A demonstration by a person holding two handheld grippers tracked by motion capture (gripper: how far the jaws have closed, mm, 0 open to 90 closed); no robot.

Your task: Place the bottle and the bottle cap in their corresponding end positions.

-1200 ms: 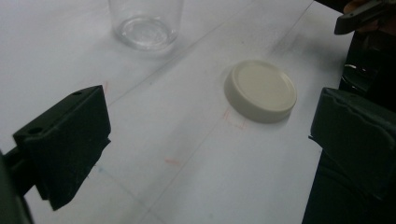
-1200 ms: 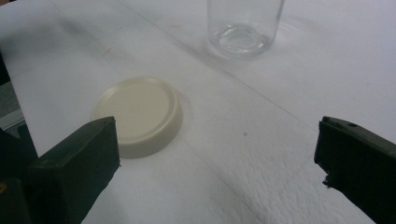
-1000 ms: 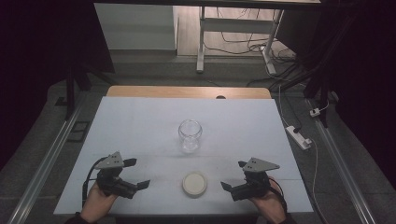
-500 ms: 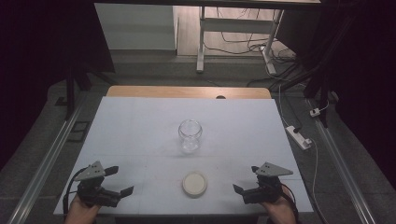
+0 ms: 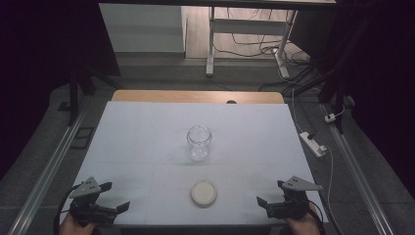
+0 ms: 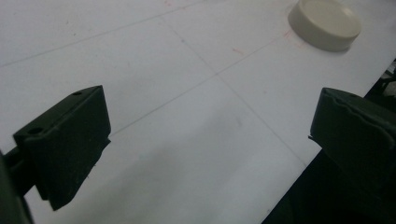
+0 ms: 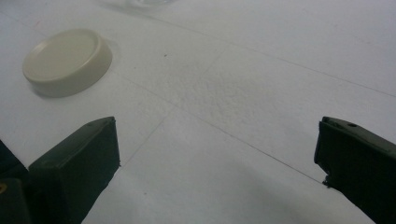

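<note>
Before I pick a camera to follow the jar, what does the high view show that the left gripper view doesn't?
High view alone: the clear glass jar standing upright and open at mid-table, both hand-held tools, the left tool and the right tool, at the near corners, plus the floor and cables beyond the table.
Left gripper view alone: the left tool's two black jaws close up, spread wide with nothing between them.
Both: the cream lid lying flat on the white table, apart from jar and tools.
</note>
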